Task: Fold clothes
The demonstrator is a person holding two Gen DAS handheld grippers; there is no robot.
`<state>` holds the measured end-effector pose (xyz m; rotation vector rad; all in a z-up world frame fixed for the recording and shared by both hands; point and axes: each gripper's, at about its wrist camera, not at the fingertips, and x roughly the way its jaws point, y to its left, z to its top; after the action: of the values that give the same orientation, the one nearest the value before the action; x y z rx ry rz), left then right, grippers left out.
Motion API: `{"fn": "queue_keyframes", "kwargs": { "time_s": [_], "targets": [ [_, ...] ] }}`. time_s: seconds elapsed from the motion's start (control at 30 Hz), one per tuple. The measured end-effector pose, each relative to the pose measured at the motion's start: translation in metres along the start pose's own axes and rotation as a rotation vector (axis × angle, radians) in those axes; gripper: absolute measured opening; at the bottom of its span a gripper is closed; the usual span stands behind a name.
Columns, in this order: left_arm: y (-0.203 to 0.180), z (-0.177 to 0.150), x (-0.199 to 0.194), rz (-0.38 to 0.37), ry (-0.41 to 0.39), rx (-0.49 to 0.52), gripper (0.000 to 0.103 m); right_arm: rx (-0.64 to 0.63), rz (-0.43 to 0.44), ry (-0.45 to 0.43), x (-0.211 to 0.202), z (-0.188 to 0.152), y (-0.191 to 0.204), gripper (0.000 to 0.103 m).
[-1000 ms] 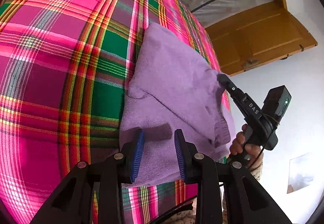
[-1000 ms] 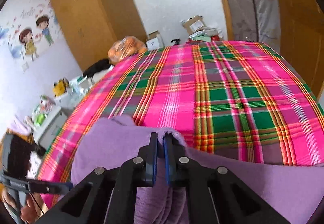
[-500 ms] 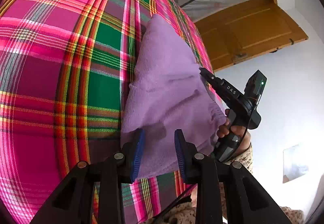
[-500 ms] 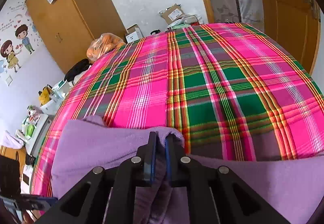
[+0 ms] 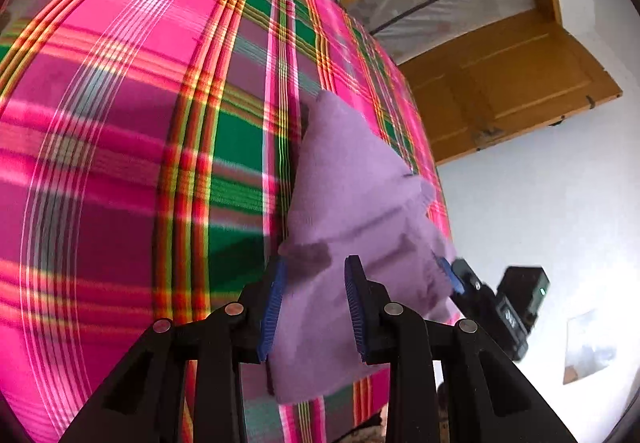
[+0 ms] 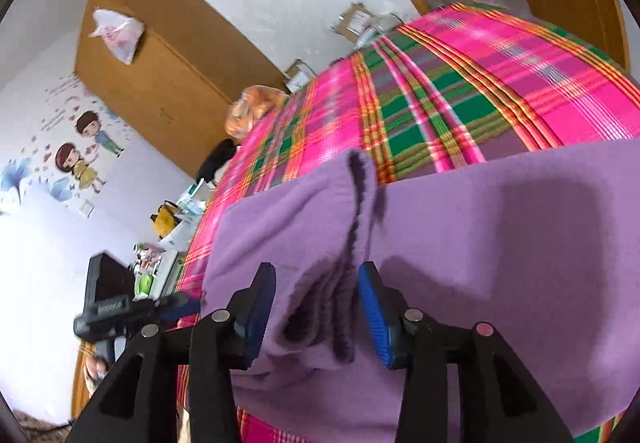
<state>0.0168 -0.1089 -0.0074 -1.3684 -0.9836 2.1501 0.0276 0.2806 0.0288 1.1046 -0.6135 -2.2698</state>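
Your bed, under its pink, green and orange plaid cover [image 5: 120, 131], fills both views, and the purple garment [image 5: 352, 195] lies on it near the edge closest to you, doubled into a compact shape with one edge lapped over the layer beneath. That fold reads as laid down: half a second ago your right gripper [image 6: 316, 307] was pinched shut on a bunched edge of the fleece, and now its blue-padded jaws stand wide apart with the thick rolled seam [image 6: 356, 219] lying loose between them, held by nothing. So the big change is a release, which suggests the layer you carried over has been set where you wanted it. Your left gripper [image 5: 314, 303] shows no such change; its jaws stay well apart as they were a second ago, straddling the near corner of the garment without clamping it, though the fabric sits between the pads. Both views are blurred and have swung since the last picture, so you are moving both tools. The garment itself looks narrower and more gathered in the left view than a second ago. Whether another fold is due or this piece is finished, the pictures do not settle; the lumpy ridge at the seam would want smoothing either way.
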Motion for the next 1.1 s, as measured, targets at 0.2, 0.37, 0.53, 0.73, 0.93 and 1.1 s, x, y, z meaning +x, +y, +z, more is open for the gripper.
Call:
{"fn": "queue_keyframes", "kwargs": {
  "time_s": [0.2,0.37,0.53,0.73,0.93,1.1],
  "targets": [
    [0.001,0.022,0.012,0.047,-0.008,-0.03,0.03,-0.087,-0.052,0.065,0.014,-0.015,0.017,0.027],
    [-0.001,0.034,0.024,0.062,0.007,-0.039,0.03,-0.162,-0.093,0.08,0.003,-0.021,0.027,0.018],
    [-0.001,0.038,0.032,0.063,0.012,-0.045,0.03,-0.087,-0.097,0.115,0.005,-0.026,0.006,0.02],
    [-0.007,0.044,0.035,0.076,0.019,-0.041,0.03,-0.062,-0.098,0.101,-0.004,-0.025,0.002,0.037],
    [-0.016,0.059,0.039,0.069,-0.002,-0.023,0.03,-0.038,-0.114,0.07,-0.002,-0.023,-0.005,0.048],
    [-0.014,0.069,0.048,0.082,0.016,-0.025,0.031,-0.042,-0.085,0.088,0.012,-0.014,-0.001,0.053]
  ]
}}
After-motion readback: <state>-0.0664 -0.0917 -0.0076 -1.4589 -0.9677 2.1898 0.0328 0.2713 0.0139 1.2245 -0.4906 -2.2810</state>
